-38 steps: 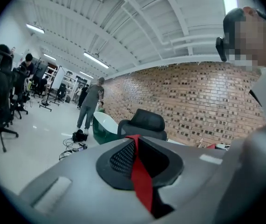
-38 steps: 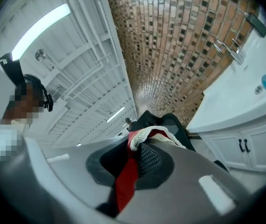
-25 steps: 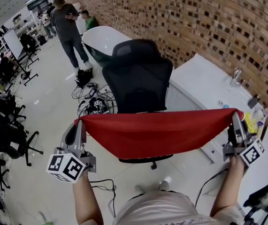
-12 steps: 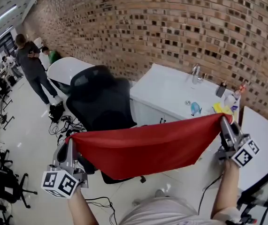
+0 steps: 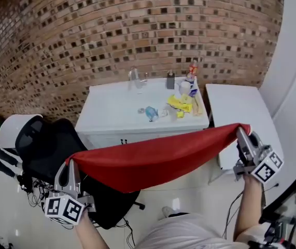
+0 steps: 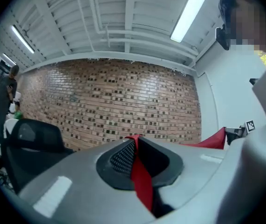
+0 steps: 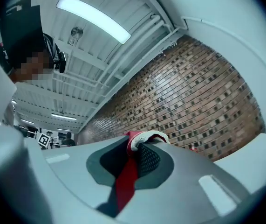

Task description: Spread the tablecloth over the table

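Note:
A red tablecloth [image 5: 153, 157] hangs stretched in the air between my two grippers, sagging in the middle. My left gripper [image 5: 71, 163] is shut on its left corner, low at the left of the head view. My right gripper [image 5: 241, 132] is shut on the other corner, at the right. A strip of red cloth [image 6: 139, 176] runs between the shut jaws in the left gripper view. In the right gripper view the cloth's [image 7: 128, 171] white-edged corner pokes out past the jaws. A white table [image 5: 116, 113] stands beyond the cloth, against the brick wall.
Bottles [image 5: 171, 80], a glass [image 5: 134, 77] and small packets [image 5: 179, 104] lie on the far right of the table. A second white table [image 5: 241, 108] stands to its right. A black office chair [image 5: 49, 144] is at the lower left, under the cloth's left end.
The view has swung right: the white table now lies straight ahead instead of off to the right, and the chair has slid to the lower left. Both grippers still hold the cloth stretched.

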`<action>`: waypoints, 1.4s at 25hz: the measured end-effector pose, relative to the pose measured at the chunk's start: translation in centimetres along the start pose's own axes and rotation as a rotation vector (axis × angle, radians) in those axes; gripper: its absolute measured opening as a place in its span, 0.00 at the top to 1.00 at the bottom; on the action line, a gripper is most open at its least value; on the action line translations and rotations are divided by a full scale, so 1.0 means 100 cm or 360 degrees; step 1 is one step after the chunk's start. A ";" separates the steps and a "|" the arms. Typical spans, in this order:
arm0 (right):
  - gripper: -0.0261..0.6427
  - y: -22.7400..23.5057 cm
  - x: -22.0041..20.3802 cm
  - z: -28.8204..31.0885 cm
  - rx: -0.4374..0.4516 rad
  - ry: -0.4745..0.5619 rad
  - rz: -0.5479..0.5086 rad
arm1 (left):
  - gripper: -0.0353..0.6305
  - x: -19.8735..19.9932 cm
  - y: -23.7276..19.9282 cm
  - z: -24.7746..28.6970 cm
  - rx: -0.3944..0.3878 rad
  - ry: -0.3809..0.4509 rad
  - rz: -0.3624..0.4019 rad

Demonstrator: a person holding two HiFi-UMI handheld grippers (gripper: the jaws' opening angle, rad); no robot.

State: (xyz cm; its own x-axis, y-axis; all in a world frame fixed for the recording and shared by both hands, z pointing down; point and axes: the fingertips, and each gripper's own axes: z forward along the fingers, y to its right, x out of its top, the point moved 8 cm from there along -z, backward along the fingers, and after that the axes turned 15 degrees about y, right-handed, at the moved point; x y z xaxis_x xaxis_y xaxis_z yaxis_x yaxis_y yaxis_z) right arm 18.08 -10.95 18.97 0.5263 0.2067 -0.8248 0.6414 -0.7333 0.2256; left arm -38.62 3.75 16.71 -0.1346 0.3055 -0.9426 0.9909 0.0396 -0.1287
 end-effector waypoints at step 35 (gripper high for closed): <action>0.93 0.021 0.252 -0.435 -0.1285 0.0325 -0.0648 | 0.92 -0.135 0.458 0.141 -0.1357 -0.0248 -0.0408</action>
State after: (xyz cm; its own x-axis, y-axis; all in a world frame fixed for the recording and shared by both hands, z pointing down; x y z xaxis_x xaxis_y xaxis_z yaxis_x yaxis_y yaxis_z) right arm 57.00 20.91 21.23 0.2137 0.5156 -0.8297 0.9524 0.0789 0.2944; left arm 8.51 -12.01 19.15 -0.2890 0.0602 -0.9554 0.5871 0.7995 -0.1272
